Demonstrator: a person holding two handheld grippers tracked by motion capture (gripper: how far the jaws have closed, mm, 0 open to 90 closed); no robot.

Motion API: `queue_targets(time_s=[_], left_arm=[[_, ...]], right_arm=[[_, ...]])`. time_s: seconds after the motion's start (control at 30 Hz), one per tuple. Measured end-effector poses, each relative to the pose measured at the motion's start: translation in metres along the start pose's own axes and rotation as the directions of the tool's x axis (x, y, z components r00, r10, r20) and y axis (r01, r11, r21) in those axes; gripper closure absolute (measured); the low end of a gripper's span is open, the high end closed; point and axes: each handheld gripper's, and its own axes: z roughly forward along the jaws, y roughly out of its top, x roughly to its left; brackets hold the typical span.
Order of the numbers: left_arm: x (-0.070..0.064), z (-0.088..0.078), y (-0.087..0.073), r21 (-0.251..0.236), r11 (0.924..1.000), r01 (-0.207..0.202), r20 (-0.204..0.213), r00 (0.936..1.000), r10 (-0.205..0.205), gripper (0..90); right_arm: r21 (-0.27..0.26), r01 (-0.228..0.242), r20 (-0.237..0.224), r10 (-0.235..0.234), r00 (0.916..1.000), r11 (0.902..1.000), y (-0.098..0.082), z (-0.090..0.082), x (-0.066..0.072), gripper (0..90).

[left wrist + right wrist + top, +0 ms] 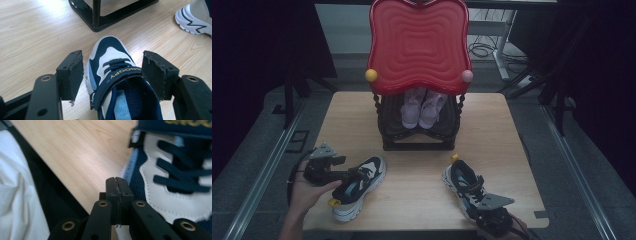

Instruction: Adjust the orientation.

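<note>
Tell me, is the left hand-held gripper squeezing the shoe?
No. The left hand-held gripper stands open; its pads flank the shoe without pressing.

Two navy-and-white sneakers (360, 186) (464, 187), two pink shoes (422, 107), one black rack (418, 131), one table (422, 190)

I see 2 sneakers on the pale wood-grain bench (492, 130): the left sneaker (358, 186) is navy mesh with white panels, light blue lining and a gold-lettered navy strap, the right sneaker (464, 186) matches it. At the far side, a glossy red rippled tray (419, 45) tops a black rack (418, 142) holding pale pink shoes (422, 109). My left tool (112, 75) is black.
</note>
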Motion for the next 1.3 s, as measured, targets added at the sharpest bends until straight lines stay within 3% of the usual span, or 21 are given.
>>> queue_targets(time_s=[0.17,0.4,0.6,0.83,1.1,1.23,1.3], left_arm=[[0.002,-0.002,0.0,-0.006,1.0,0.003,0.0,1.0,-0.003,34.3],[0.003,-0.001,0.0,-0.007,1.0,0.005,0.002,1.0,-0.005,34.3],[0.002,0.0,0.0,-0.012,0.9999,0.007,0.023,0.9997,-0.007,34.3],[0.003,-0.002,0.001,-0.015,0.9999,0.004,0.017,0.9998,-0.004,34.3],[0.002,-0.002,0.0,-0.014,0.9999,0.004,0.015,0.9999,-0.004,34.3],[0.002,-0.001,0.0,-0.012,0.9999,0.003,0.015,0.9999,-0.003,34.2],[0.002,-0.001,0.0,-0.013,0.9999,0.004,0.016,0.9999,-0.004,34.3]], right_arm=[[-0.003,-0.045,0.05,0.045,0.9977,0.999,-0.007,-0.009,-0.022,89.3],[-0.005,-0.105,0.077,0.106,0.9914,0.9944,-0.01,-0.011,-0.055,89.4],[-0.008,-0.153,0.091,0.153,0.984,0.9882,-0.009,-0.009,-0.082,89.4],[-0.005,-0.192,0.136,0.191,0.9721,0.9813,-0.001,-0.004,-0.112,89.4],[-0.006,-0.198,0.159,0.196,0.9676,0.9803,0.015,0.01,-0.134,89.4],[-0.009,-0.182,0.166,0.181,0.9693,0.9832,0.018,0.011,-0.136,89.4],[-0.035,-0.193,0.142,0.196,0.9703,0.9806,0.018,0.007,-0.132,89.5]])
